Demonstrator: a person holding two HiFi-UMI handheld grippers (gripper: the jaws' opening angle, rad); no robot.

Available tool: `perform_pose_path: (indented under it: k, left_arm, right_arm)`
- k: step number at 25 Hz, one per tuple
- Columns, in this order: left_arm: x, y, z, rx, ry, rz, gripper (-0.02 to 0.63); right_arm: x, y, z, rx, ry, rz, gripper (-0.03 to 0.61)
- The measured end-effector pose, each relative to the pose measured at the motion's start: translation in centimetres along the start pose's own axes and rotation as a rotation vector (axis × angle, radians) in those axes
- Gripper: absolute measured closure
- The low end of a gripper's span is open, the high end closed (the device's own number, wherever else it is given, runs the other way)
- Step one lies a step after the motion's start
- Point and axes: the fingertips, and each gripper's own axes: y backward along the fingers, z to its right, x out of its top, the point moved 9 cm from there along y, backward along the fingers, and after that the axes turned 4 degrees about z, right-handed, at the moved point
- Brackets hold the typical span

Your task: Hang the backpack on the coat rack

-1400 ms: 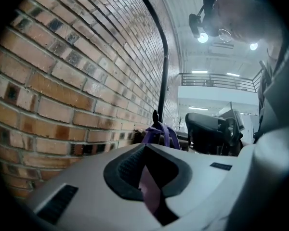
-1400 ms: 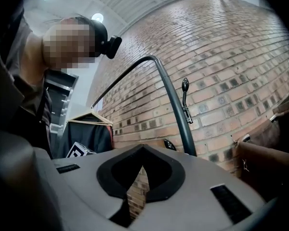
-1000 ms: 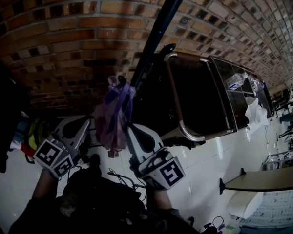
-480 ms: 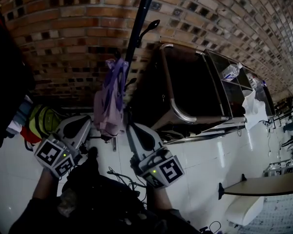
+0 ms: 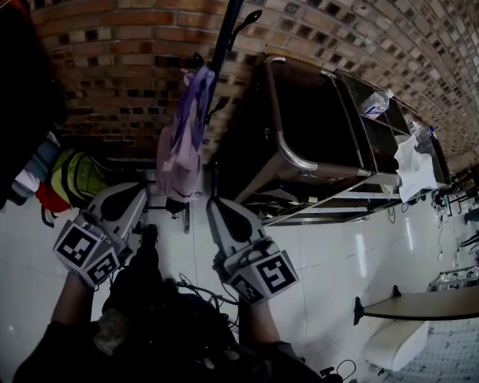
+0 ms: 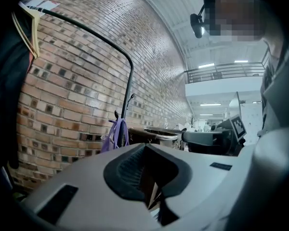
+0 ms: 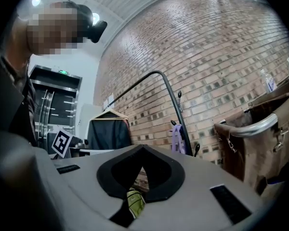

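Observation:
The purple backpack hangs by its top loop from a hook on the black coat rack pole, in front of the brick wall. Both grippers are held level, short of it and not touching it. My left gripper is shut with nothing held, below and left of the bag. My right gripper is shut and empty, just below the bag's right side. The left gripper view shows the backpack on the pole ahead. In the right gripper view the backpack also hangs apart from the jaws.
A dark cart with a metal rail stands right of the rack, with a water bottle on the shelf behind. Dark clothes hang at left above a yellow-green bundle. Cables lie on the white tiles.
Both grippers have drawn back from the backpack, which stays hanging on the rack and now sits farther ahead of them. Neither jaw has opened.

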Motion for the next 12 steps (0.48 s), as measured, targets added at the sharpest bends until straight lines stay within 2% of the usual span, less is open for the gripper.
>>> perform_pose_path:
  k: [12]
  left_arm:
    - [-0.8,3.7,3.9,0.007,-0.012,0.021,0.576]
  right_arm:
    - [-2.0,3.3,-2.5,-0.005,-0.003,-0.042,0.568]
